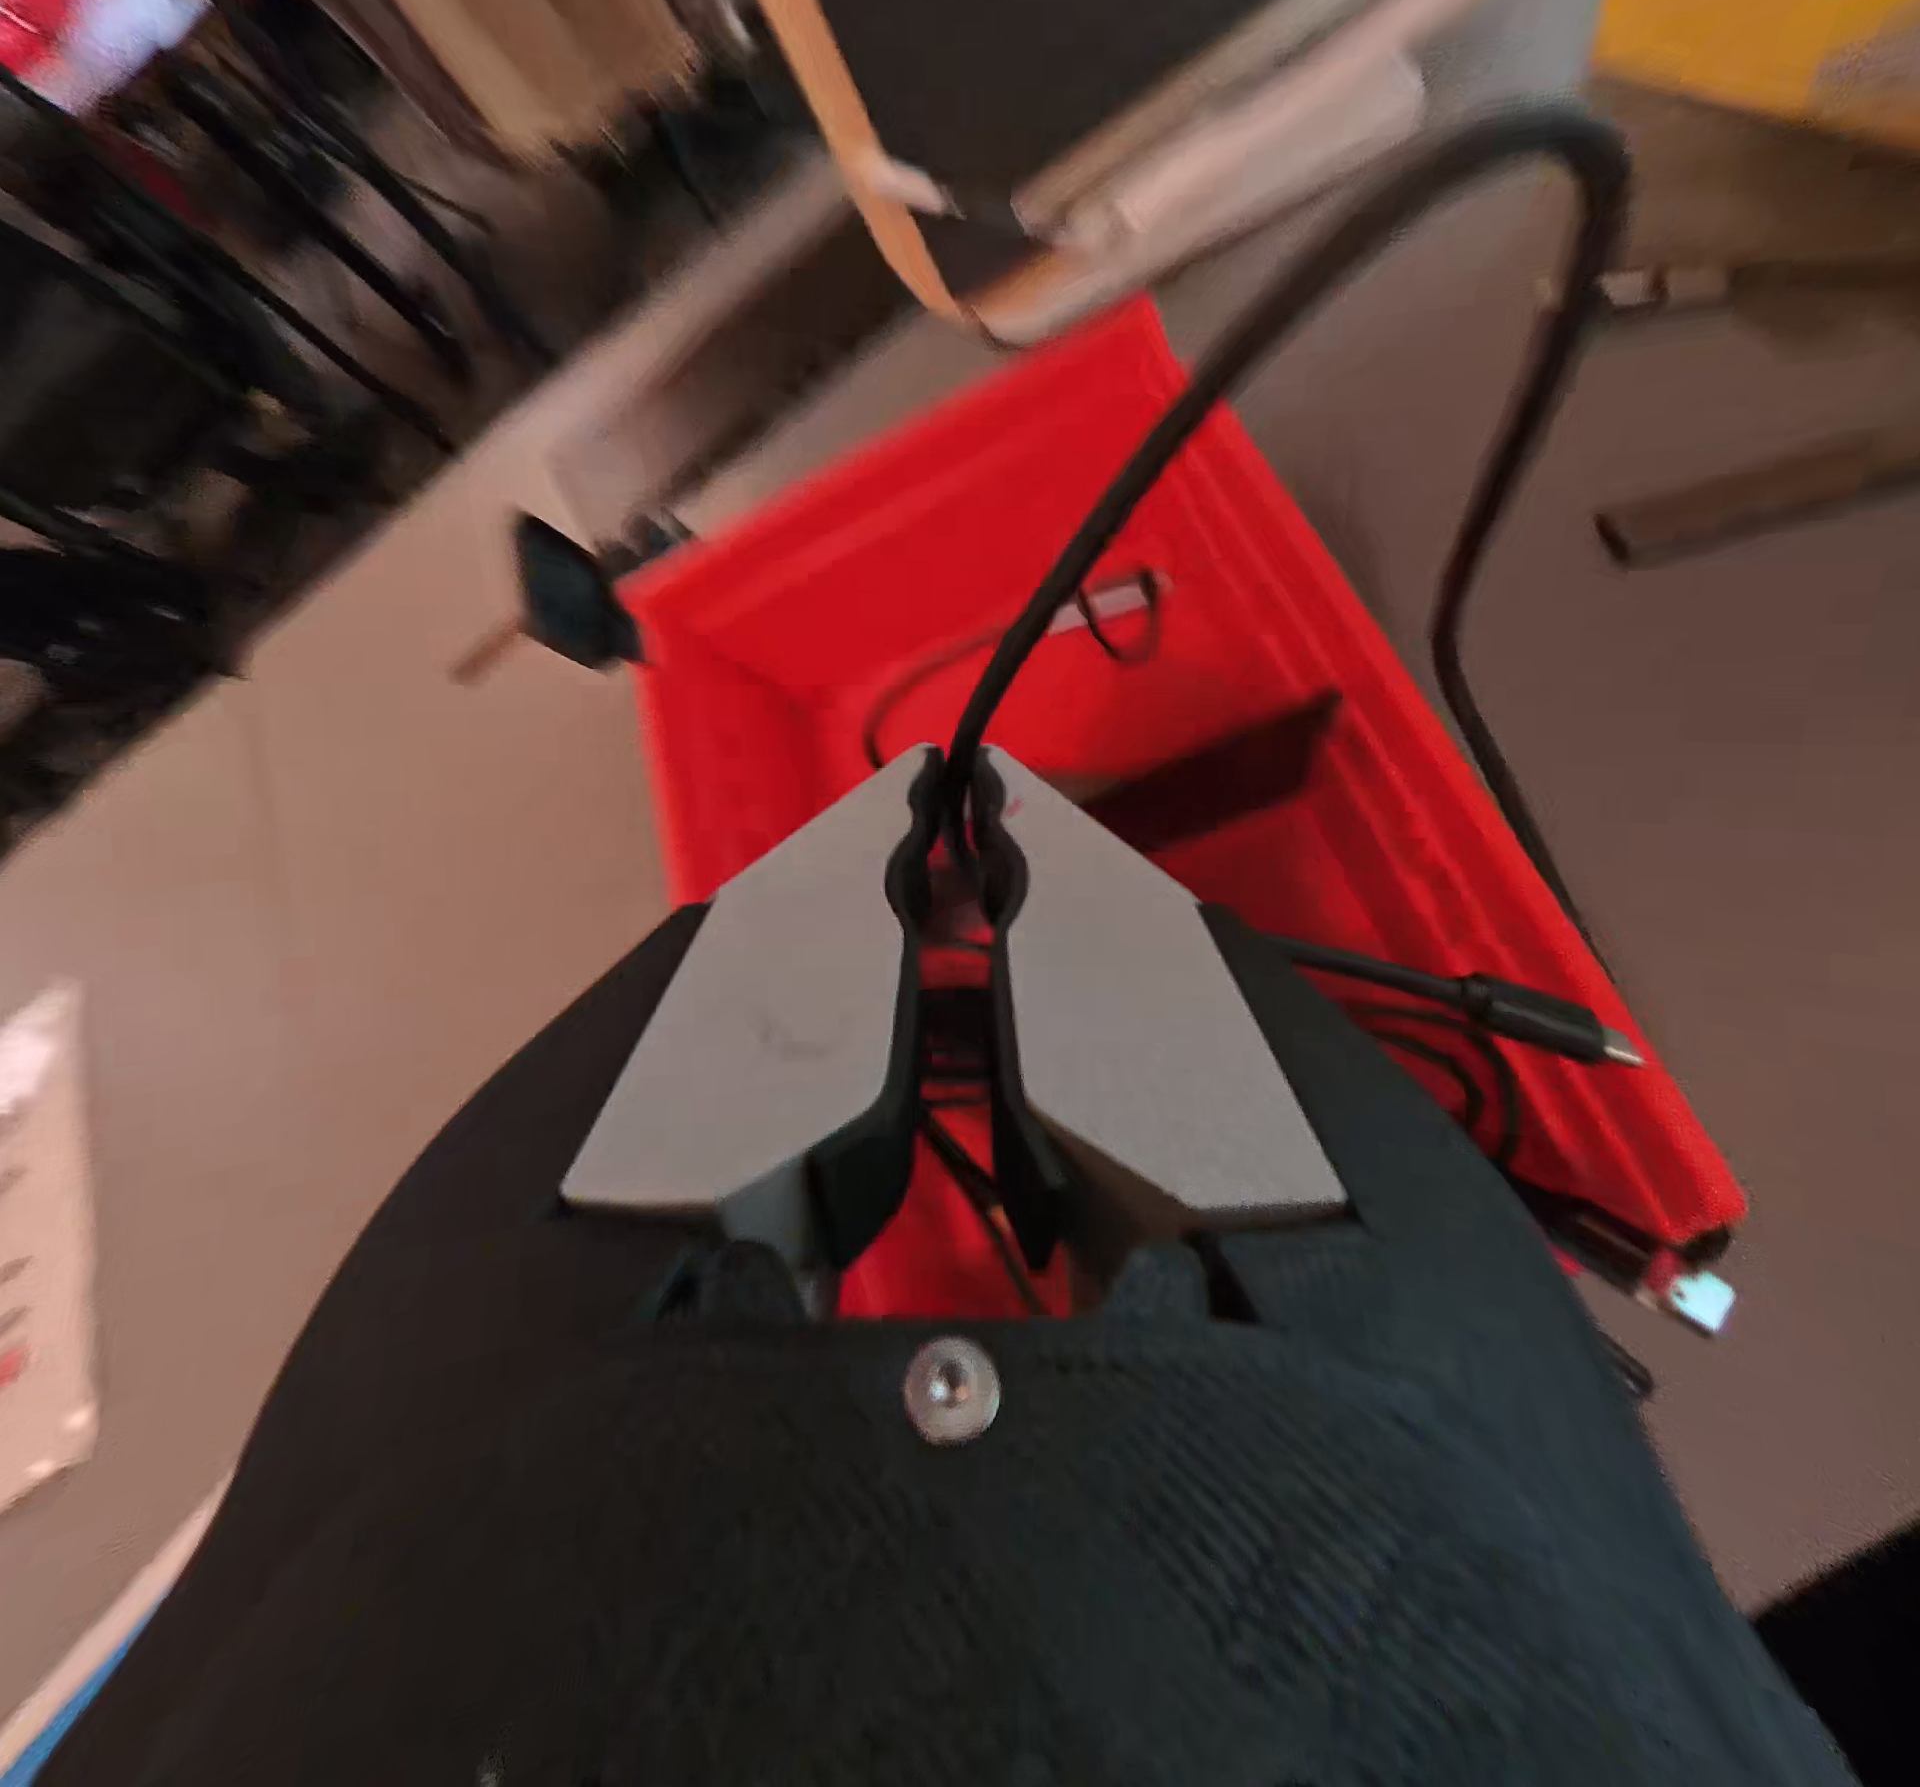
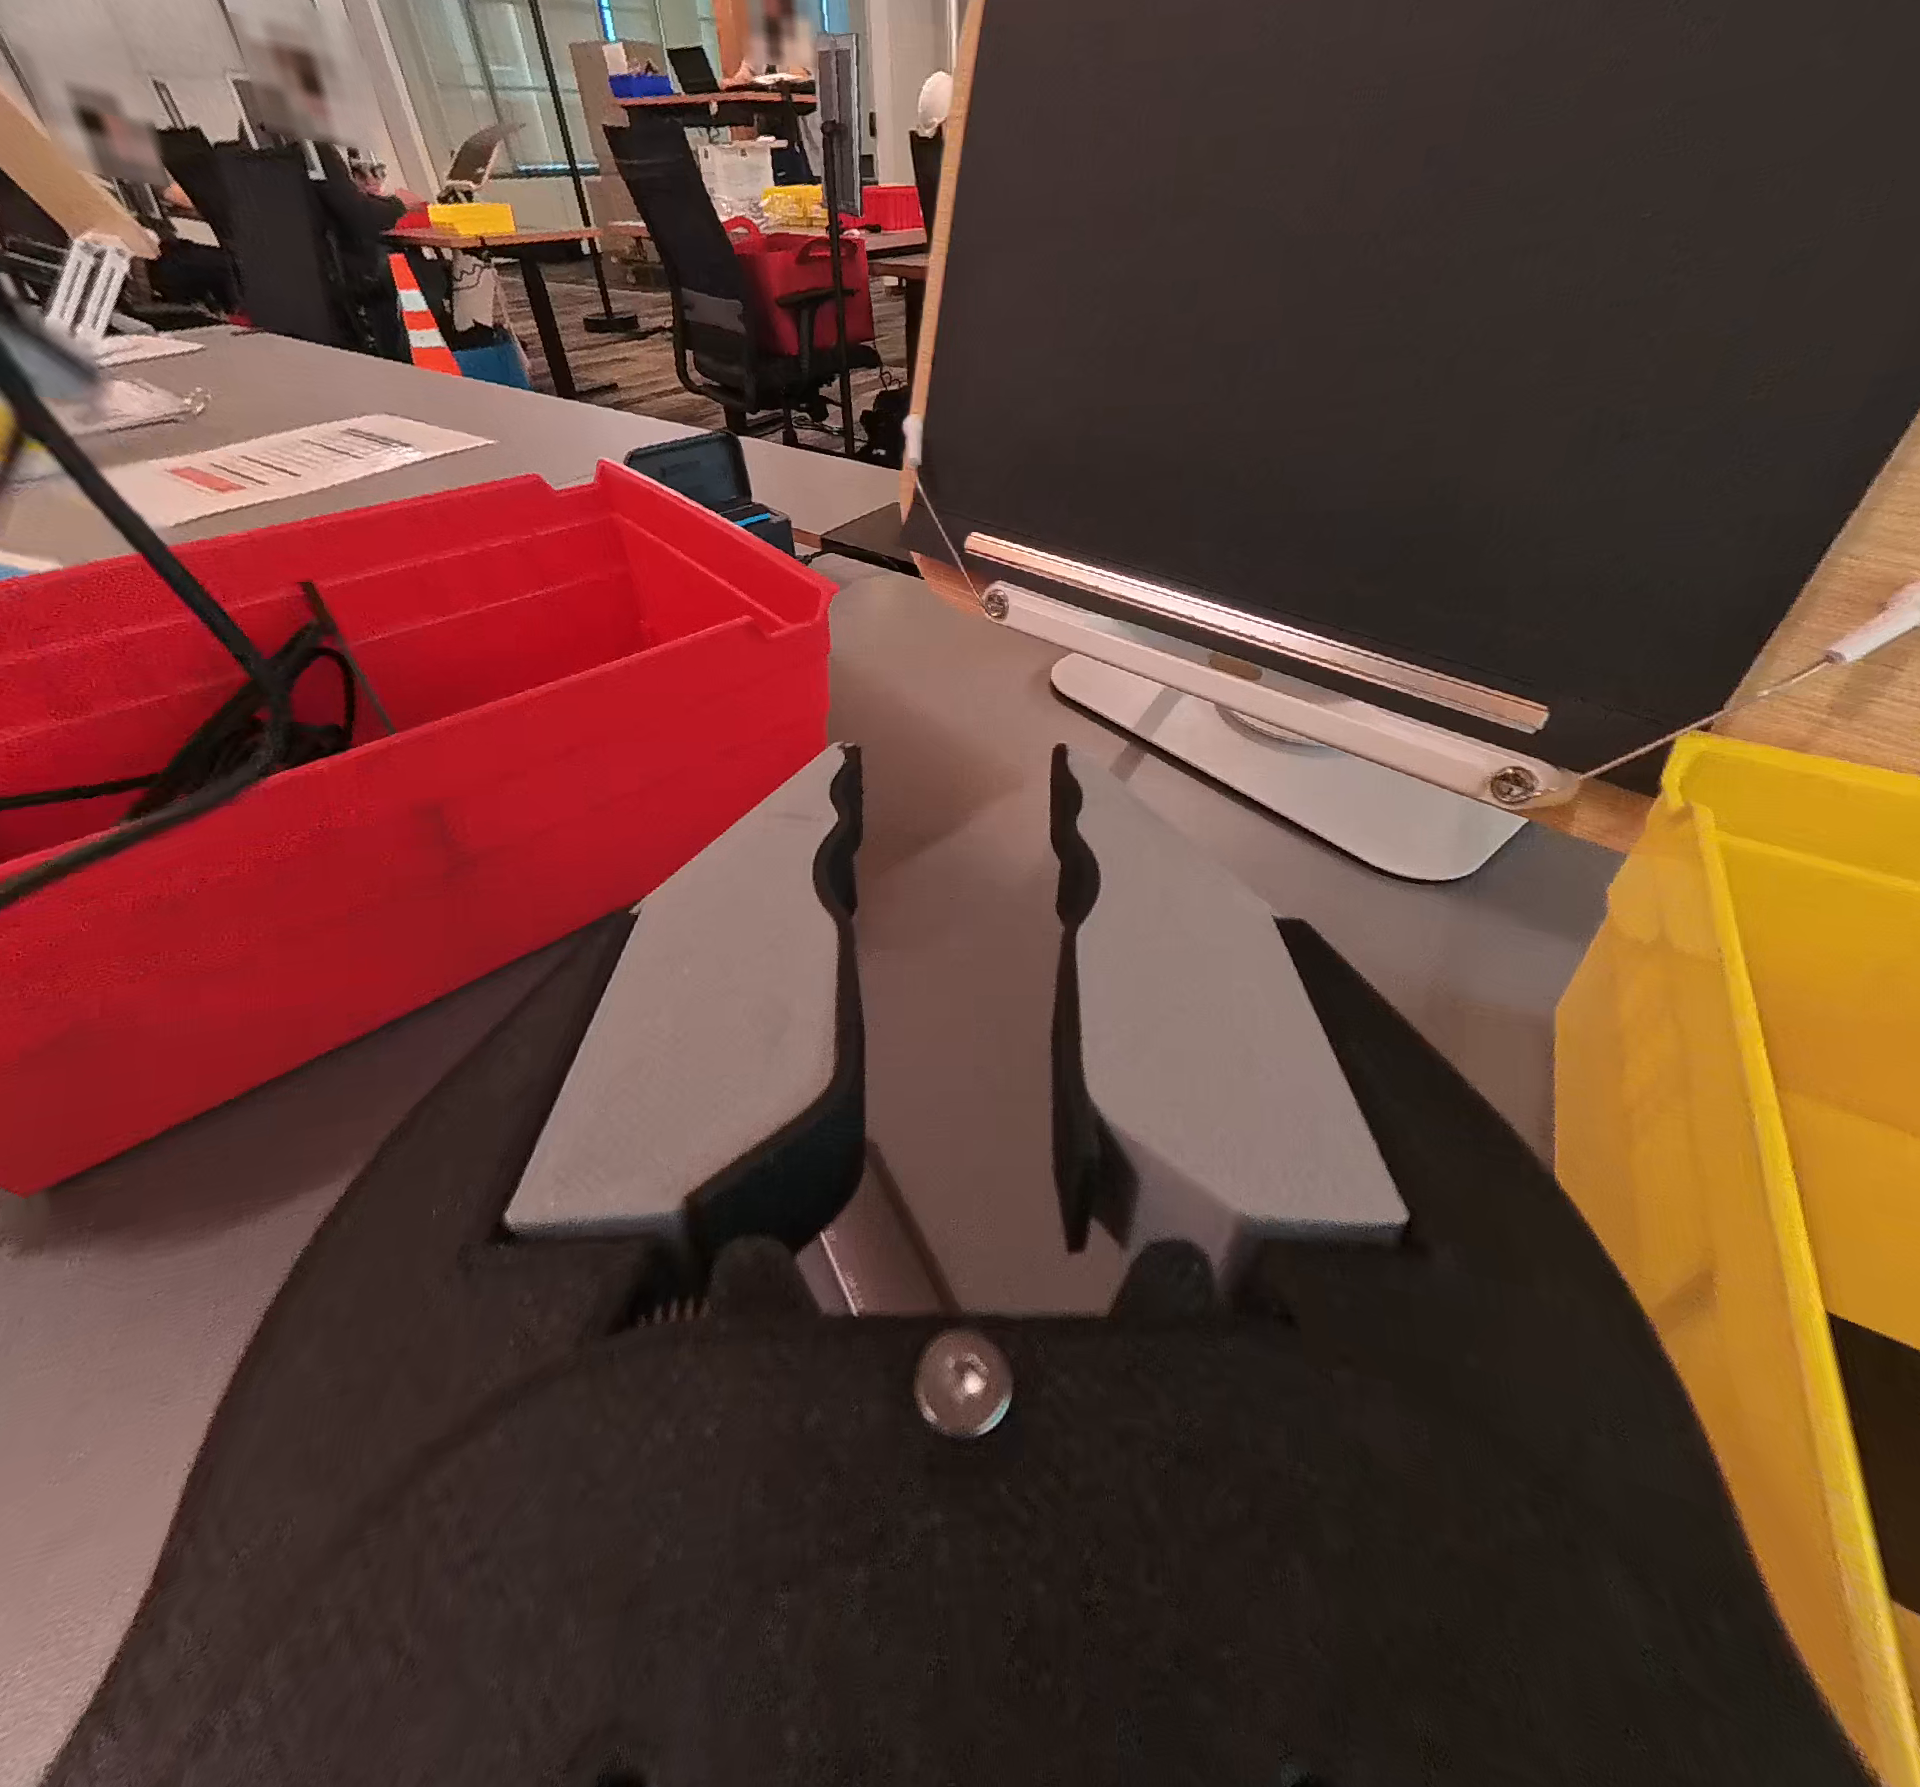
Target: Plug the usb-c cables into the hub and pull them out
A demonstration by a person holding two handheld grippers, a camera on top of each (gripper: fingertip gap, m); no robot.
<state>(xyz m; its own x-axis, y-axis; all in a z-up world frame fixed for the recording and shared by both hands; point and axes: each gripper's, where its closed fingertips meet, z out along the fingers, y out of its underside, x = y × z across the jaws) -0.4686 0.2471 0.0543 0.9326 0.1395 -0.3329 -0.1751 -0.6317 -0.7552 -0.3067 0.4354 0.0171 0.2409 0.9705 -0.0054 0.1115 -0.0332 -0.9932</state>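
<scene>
Looking down in the left wrist view: left gripper (image 1: 961,792) pinched tight on a black cable (image 1: 1091,532), poised above the red bin (image 1: 1340,698), presumably lifting it clear of the tangle inside; another loose cable with a bare usb-c plug (image 1: 1558,1025) lying on the bin's rim.

Turning to the right wrist view: right gripper (image 2: 954,802) parted wide, gripping nothing, level and low over the grey table (image 2: 935,657), between red bin and yellow bin (image 2: 1766,1062). No hub discernible.

Each tool (image 1: 956,802) (image 2: 956,833): black body, 2 grey fingers, 1 silver screw.
</scene>
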